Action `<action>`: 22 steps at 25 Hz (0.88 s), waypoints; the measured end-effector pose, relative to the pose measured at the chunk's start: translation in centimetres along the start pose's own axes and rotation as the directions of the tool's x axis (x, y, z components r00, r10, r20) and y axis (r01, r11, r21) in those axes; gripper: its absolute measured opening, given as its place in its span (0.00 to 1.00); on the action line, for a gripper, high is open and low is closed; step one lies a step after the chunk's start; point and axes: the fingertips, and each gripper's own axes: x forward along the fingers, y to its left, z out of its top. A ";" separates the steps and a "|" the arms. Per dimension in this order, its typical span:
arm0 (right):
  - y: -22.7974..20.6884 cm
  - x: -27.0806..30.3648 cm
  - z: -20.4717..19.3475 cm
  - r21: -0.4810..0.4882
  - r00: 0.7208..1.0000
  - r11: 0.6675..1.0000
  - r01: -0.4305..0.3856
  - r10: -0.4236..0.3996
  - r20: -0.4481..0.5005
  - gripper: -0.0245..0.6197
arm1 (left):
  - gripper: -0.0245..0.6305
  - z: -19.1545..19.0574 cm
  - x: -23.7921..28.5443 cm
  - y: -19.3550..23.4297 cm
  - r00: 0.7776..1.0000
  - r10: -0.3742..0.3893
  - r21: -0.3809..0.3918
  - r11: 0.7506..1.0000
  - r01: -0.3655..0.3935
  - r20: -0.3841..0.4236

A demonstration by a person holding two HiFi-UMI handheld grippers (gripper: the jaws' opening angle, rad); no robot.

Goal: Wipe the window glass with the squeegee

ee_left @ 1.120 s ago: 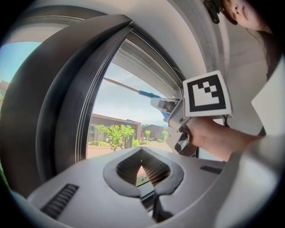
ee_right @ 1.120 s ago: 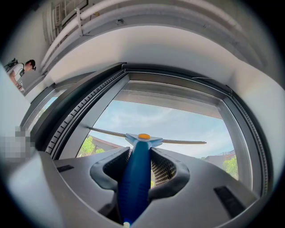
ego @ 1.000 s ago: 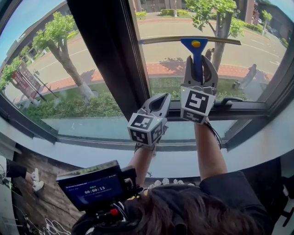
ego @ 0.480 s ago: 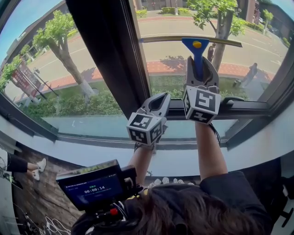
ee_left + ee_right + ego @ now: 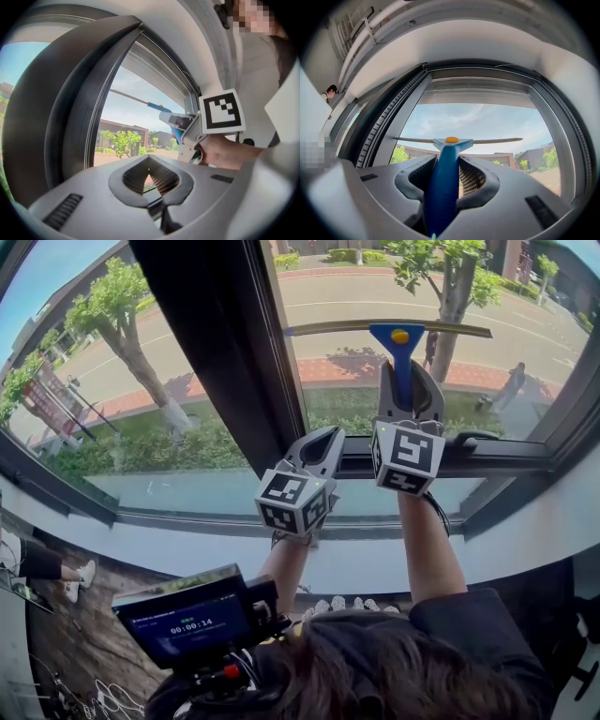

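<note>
Right hand-held gripper (image 5: pixel 409 381) clamped on blue plastic squeegee (image 5: pixel 401 338) handle; blade level on clear window glass (image 5: pixel 511 310), left end by dark frame post (image 5: pixel 211 343). Left hand-held gripper (image 5: pixel 330 435) closed, empty, beside post.

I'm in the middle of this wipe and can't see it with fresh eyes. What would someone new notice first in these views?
First, the blue-handled squeegee, clamped upright in the right tool, with its long blade lying level across the upper window glass. Next, the broad dark frame post slanting down the middle of the head view. The left tool hovers at its foot, shut on nothing.
</note>
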 end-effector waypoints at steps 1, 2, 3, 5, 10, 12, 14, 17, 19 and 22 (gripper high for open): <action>0.0 -0.1 -0.3 -0.007 1.000 1.000 -0.001 0.001 -0.001 0.26 | 0.04 -0.3 -0.1 0.0 1.000 -0.005 0.002 1.000 0.005 0.003; 0.1 -0.2 -0.6 -0.010 1.000 1.000 0.000 0.000 -0.003 0.26 | 0.04 -0.5 -0.2 0.0 1.000 -0.009 0.001 1.000 0.009 0.005; 0.1 -0.3 -0.8 -0.011 1.000 1.000 0.000 0.000 -0.007 0.26 | 0.04 -0.7 -0.3 0.0 1.000 -0.011 0.000 1.000 0.011 0.005; 0.1 -0.4 -1.2 -0.011 1.000 1.000 0.000 0.000 -0.013 0.26 | 0.04 -0.9 -0.4 -0.1 1.000 -0.015 -0.003 1.000 0.015 0.000; 0.2 -1.0 -2.7 -0.005 0.999 1.000 -0.003 0.002 -0.032 0.26 | 0.04 -1.6 -0.5 -0.4 1.000 -0.025 -0.010 1.000 0.025 -0.009; 0.3 -1.4 -3.3 0.004 0.999 1.000 0.002 -0.002 -0.043 0.26 | 0.04 -2.0 -0.6 -0.6 0.999 -0.032 -0.010 0.999 0.032 -0.012; 0.4 -1.8 -3.8 0.011 0.999 1.000 0.005 -0.004 -0.052 0.26 | 0.04 -2.2 -0.6 -0.9 0.999 -0.036 -0.012 0.999 0.036 -0.016; 0.4 -2.0 -4.4 0.016 0.998 1.000 0.004 -0.003 -0.065 0.26 | 0.04 -2.5 -0.6 -1.0 0.999 -0.044 -0.018 0.999 0.043 -0.023; 0.4 -2.2 -5.0 0.017 0.997 1.000 0.002 0.000 -0.076 0.26 | 0.04 -2.6 -0.6 -1.1 0.998 -0.051 -0.023 0.998 0.050 -0.026; 0.6 -2.7 -6.0 0.017 0.996 1.000 0.001 0.001 -0.092 0.26 | 0.04 -2.9 -0.8 -1.0 0.998 -0.052 -0.023 0.998 0.051 -0.028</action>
